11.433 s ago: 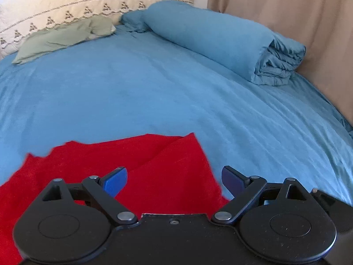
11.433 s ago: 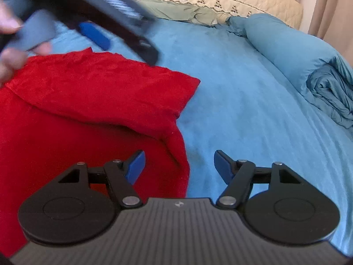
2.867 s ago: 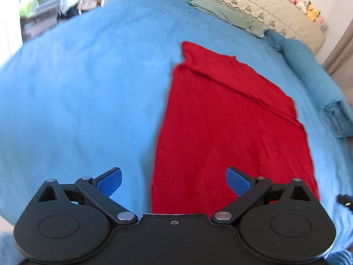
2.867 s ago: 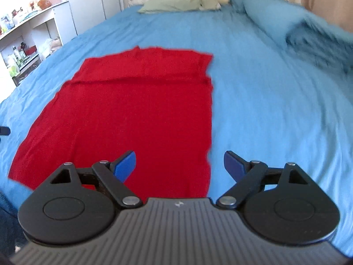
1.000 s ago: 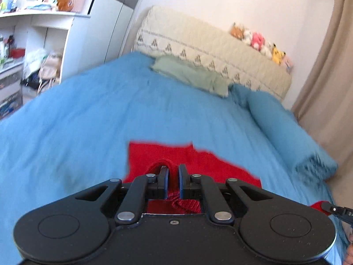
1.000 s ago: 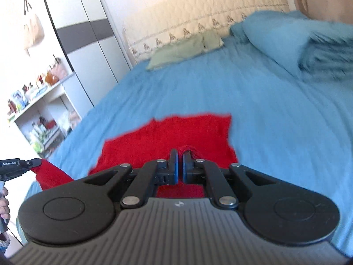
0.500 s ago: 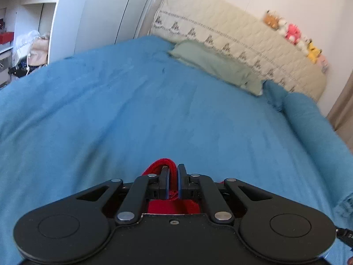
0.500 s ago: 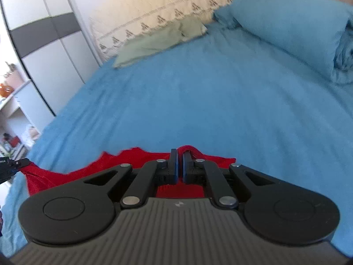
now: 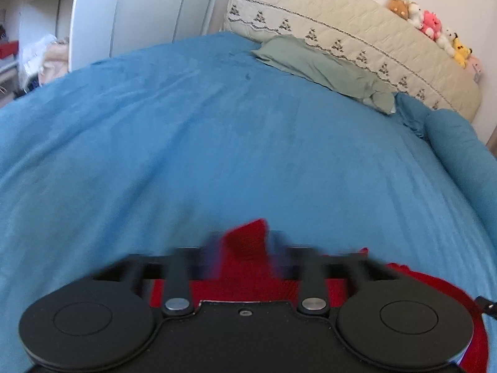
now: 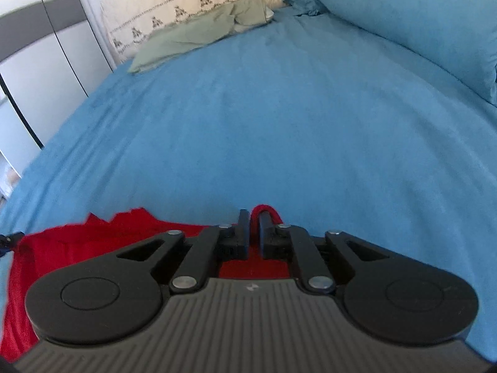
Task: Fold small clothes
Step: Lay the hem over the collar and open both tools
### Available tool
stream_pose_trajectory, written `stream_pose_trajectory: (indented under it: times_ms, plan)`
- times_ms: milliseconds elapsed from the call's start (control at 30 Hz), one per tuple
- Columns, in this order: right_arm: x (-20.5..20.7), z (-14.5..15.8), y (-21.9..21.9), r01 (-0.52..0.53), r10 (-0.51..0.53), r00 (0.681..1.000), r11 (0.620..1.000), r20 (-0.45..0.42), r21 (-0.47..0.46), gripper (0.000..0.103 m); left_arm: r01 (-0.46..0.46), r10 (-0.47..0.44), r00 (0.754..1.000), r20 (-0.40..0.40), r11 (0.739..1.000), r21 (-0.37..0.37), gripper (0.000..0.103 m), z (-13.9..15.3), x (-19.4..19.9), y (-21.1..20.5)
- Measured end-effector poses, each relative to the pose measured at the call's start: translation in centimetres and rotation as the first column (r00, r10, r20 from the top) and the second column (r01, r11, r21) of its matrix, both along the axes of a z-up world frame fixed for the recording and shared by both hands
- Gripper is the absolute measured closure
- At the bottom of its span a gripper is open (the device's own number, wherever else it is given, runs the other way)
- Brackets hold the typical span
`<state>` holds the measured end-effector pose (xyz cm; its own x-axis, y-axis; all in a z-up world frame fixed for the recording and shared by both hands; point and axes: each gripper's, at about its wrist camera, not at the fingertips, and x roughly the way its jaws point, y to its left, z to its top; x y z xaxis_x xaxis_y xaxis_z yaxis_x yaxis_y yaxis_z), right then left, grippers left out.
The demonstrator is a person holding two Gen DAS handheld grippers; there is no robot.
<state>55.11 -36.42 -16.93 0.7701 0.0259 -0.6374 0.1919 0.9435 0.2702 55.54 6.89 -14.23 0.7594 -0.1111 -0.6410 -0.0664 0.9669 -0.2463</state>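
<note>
A red cloth [image 9: 245, 245] lies on the blue bed. In the left wrist view my left gripper [image 9: 245, 248] is motion-blurred, its jaws parted with a red corner standing between them. In the right wrist view my right gripper [image 10: 254, 227] is shut on a fold of the red cloth [image 10: 267, 211], and more of the cloth [image 10: 77, 242] spreads to the lower left. The left gripper's tip [image 10: 9, 237] shows at the left edge, by the cloth's other corner.
The blue bedspread [image 9: 217, 130] fills both views. A green pillowcase [image 9: 320, 65] lies at the headboard [image 9: 357, 37]; it also shows in the right wrist view [image 10: 198, 34]. A rolled blue duvet [image 10: 403, 15] lies on the right. Wardrobe doors [image 10: 40, 49] stand at the left.
My left gripper's jaws have parted from shut and the red corner stands loose between them. Both grippers have moved lower and forward over the bed. The right gripper stays shut on the cloth.
</note>
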Motion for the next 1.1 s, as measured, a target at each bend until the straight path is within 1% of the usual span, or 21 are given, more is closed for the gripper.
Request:
stream_pose_trajectory:
  times_ms: [33,67,100,133,167,200,233,267,333,367,433,500,567,600,700,767,867,933,1000,1067,1100]
  plan:
    - [-0.2,0.2,0.3,0.004,-0.004,1.000,1.000,0.002,-0.014,0.049,-0.007,0.006,1.000,0.025,1.000,0.027,0.027,0.4,-0.4,-0.2]
    - [-0.5,0.5,0.4,0.017,-0.016,1.000,0.999,0.014,-0.039,0.017,-0.005,0.001,0.998,0.060,0.998,0.063,0.027,1.0,-1.1,-0.4]
    - [-1.3,1.1,0.7,0.037,-0.033,0.998,0.996,0.052,-0.077,0.001,0.009,-0.018,0.996,0.085,0.995,0.103,0.026,1.7,-1.9,-0.7]
    - [-2.3,1.6,1.1,0.035,-0.024,0.995,0.993,0.098,-0.109,0.001,0.034,-0.050,0.993,0.106,0.989,0.142,0.024,2.5,-3.0,-1.2]
    - [-2.9,2.2,1.7,0.008,0.009,0.992,0.991,0.125,-0.137,0.001,0.067,-0.088,0.989,0.122,0.984,0.166,0.019,2.9,-3.8,-1.8]
    - [-3.7,2.6,2.5,-0.028,0.050,0.989,0.986,0.136,-0.163,0.001,0.128,-0.153,0.980,0.125,0.973,0.191,0.006,3.2,-4.9,-2.6]
    - [-4.7,2.9,3.5,-0.067,0.095,0.984,0.981,0.150,-0.182,0.001,0.177,-0.208,0.970,0.130,0.961,0.213,0.002,3.2,-6.0,-3.4]
    - [-5.6,2.9,4.6,-0.121,0.155,0.974,0.972,0.163,-0.202,0.001,0.220,-0.256,0.958,0.127,0.945,0.242,0.002,2.8,-7.2,-4.4]
    - [-6.8,2.1,7.4,-0.220,0.266,0.954,0.935,0.139,-0.278,0.001,0.284,-0.315,0.946,0.079,0.919,0.273,0.002,1.3,-8.4,-5.9]
    - [-7.1,1.4,8.8,-0.250,0.299,0.948,0.913,0.109,-0.322,0.002,0.299,-0.327,0.943,0.057,0.911,0.284,0.002,0.5,-8.8,-6.3]
    - [-7.1,-0.4,10.6,-0.299,0.339,0.940,0.879,0.046,-0.371,0.002,0.310,-0.329,0.944,0.011,0.901,0.302,0.002,-1.4,-9.2,-6.6]
    - [-6.7,-2.4,11.3,-0.307,0.329,0.944,0.872,-0.009,-0.382,0.004,0.308,-0.313,0.949,-0.031,0.904,0.295,0.002,-3.1,-9.3,-6.1]
    - [-6.4,-4.1,10.5,-0.284,0.295,0.955,0.882,-0.029,-0.377,0.003,0.296,-0.287,0.955,-0.076,0.911,0.286,0.002,-4.8,-9.1,-5.0]
    - [-6.5,-4.6,9.6,-0.266,0.280,0.960,0.896,-0.011,-0.357,0.000,0.298,-0.293,0.954,-0.061,0.916,0.270,0.000,-5.2,-9.3,-4.3]
    - [-6.5,-5.3,6.8,-0.174,0.188,0.982,0.936,0.014,-0.307,0.000,0.297,-0.295,0.954,-0.046,0.925,0.238,0.000,-5.4,-9.7,-2.8]
    - [-6.6,-5.5,5.8,-0.155,0.166,0.986,0.950,0.021,-0.270,0.000,0.304,-0.302,0.952,-0.049,0.920,0.246,0.000,-5.2,-9.9,-2.7]
    - [-6.6,-5.0,6.2,-0.126,0.137,0.991,0.943,0.014,-0.307,0.000,0.289,-0.285,0.957,-0.053,0.923,0.256,0.000,-4.5,-10.3,-3.2]
    - [-7.1,-3.6,7.1,-0.104,0.126,0.991,0.936,0.046,-0.337,0.000,0.267,-0.272,0.962,-0.015,0.929,0.255,0.001,-3.6,-11.0,-3.5]
    - [-7.6,-2.3,9.2,-0.149,0.196,0.976,0.917,0.094,-0.371,0.000,0.284,-0.293,0.956,0.004,0.929,0.237,0.000,-3.1,-10.7,-3.6]
    - [-6.2,-2.0,10.9,-0.187,0.230,0.971,0.901,0.065,-0.393,0.000,0.297,-0.296,0.954,-0.036,0.927,0.229,0.000,-3.5,-10.3,-4.2]
    - [-4.8,-2.5,11.4,-0.197,0.226,0.974,0.900,0.031,-0.388,0.001,0.296,-0.289,0.955,-0.065,0.928,0.227,0.000,-3.9,-10.1,-4.4]
